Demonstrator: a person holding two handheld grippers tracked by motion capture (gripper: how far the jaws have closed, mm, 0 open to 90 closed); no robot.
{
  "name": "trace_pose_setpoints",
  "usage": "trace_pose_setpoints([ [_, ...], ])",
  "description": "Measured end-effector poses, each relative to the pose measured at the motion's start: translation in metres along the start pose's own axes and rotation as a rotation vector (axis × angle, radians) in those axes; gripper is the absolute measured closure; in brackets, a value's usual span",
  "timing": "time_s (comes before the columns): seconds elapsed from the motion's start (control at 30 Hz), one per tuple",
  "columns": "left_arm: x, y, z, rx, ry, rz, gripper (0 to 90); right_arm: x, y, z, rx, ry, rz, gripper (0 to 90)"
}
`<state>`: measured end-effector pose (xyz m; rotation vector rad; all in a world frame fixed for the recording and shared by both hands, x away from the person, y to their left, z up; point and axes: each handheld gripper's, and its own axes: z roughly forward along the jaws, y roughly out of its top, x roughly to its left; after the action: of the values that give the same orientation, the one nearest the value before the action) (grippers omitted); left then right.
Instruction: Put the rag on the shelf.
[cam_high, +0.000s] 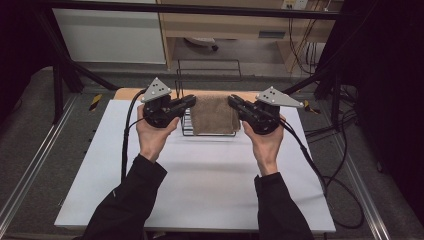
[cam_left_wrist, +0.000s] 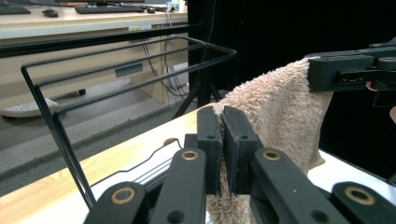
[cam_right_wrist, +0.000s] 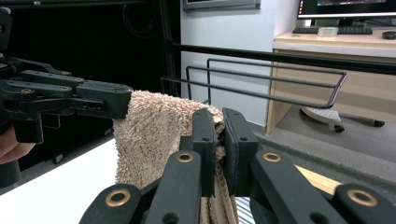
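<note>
White counter (cam_high: 200, 185), bare and roomy on the near side, with edges well clear of both hands; wooden strip along the far edge. Black wire rack (cam_high: 207, 80) standing at the far middle of the counter, its upper rails open and unobstructed, its thin bars likely to snag loops of cloth. Tan terry towel (cam_high: 215, 114) held up between the two tools over the rack's near side, sagging in the middle and hanging in folds below the grips: judged light, soft, limp and not fragile, with a rough pile unlikely to slip, best taken at opposite upper corners or edges to keep it spread. Left tool (cam_left_wrist: 222, 154) pressed together on one edge of the towel; right tool (cam_right_wrist: 219, 154) likewise pinching the opposite edge, cloth bunched between its jaws.
</note>
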<state>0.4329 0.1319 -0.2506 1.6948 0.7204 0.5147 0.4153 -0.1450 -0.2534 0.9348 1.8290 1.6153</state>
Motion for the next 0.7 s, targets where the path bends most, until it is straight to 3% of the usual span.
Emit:
trace_pose_setpoints([
  [0.7,0.006,0.035,-0.003,-0.077,0.021,0.027,85.7,-0.002,0.033,0.004,-0.065,-0.02,-0.027,84.7],
])
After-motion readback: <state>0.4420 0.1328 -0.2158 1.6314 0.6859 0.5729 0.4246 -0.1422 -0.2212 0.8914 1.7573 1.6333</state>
